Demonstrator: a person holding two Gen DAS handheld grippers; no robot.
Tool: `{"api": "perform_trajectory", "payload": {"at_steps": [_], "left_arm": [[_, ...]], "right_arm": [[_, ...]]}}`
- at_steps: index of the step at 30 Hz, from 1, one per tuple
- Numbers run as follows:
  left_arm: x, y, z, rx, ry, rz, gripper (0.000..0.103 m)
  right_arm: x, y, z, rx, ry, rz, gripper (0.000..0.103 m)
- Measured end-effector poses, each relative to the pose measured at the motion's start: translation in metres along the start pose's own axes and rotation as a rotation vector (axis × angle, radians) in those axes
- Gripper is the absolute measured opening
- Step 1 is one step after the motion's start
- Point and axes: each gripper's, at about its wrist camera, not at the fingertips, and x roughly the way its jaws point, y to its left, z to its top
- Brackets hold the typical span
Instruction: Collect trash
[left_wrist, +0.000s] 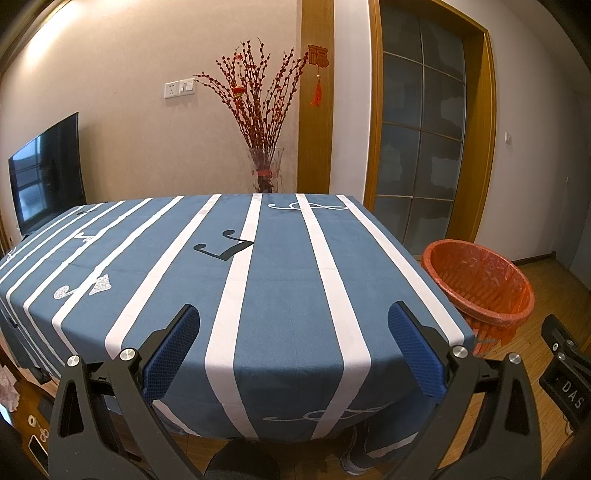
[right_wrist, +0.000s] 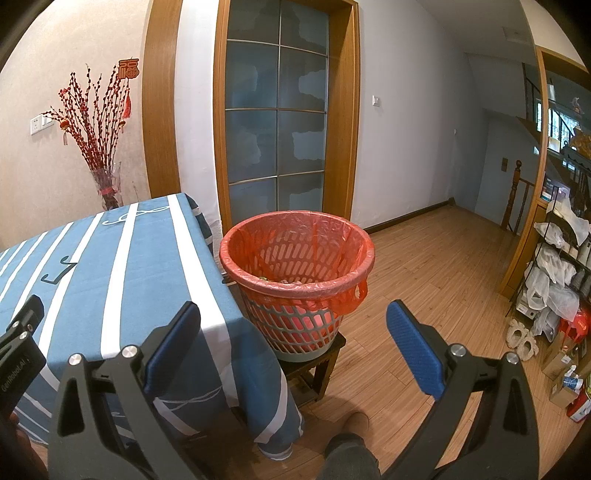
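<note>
Two grippers show, one per view, and one bin. The left gripper (left_wrist: 293, 325) sits at the bottom of its frame with both blue pads spread wide and nothing between them. The right gripper (right_wrist: 293, 321) is likewise spread wide and empty. The bin (right_wrist: 297, 273), a grey lattice basket lined with one red bag, stands right of centre in the right view on a small dark stool (right_wrist: 314, 365), just beside the table's right edge; a few scraps lie at its bottom, too small to tell apart.

One table (left_wrist: 258, 280) fills the middle of the left view, covered by a blue cloth with white stripes and music-note prints. Behind it, at upper centre, stands one glass vase (left_wrist: 264, 170) of red branches against the wall; one TV (left_wrist: 46, 173) is at the left edge, and one glazed door (left_wrist: 421, 125) at upper right.

Wood floor (right_wrist: 424, 280) lies open right of the bin, as far as cluttered shelves (right_wrist: 557, 266) on the right edge.
</note>
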Motion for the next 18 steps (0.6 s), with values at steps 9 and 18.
{"api": "perform_trajectory", "payload": {"at_steps": [9, 18], "left_arm": [[0.0000, -0.0002, 0.0004, 0.000, 0.001, 0.001, 0.100], [0.0024, -0.0013, -0.0032, 0.011, 0.008, -0.004, 0.100]], "right_arm": [[0.0001, 0.0003, 0.0002, 0.000, 0.001, 0.000, 0.098], [0.0001, 0.0009, -0.0032, 0.002, 0.006, 0.000, 0.098]]}}
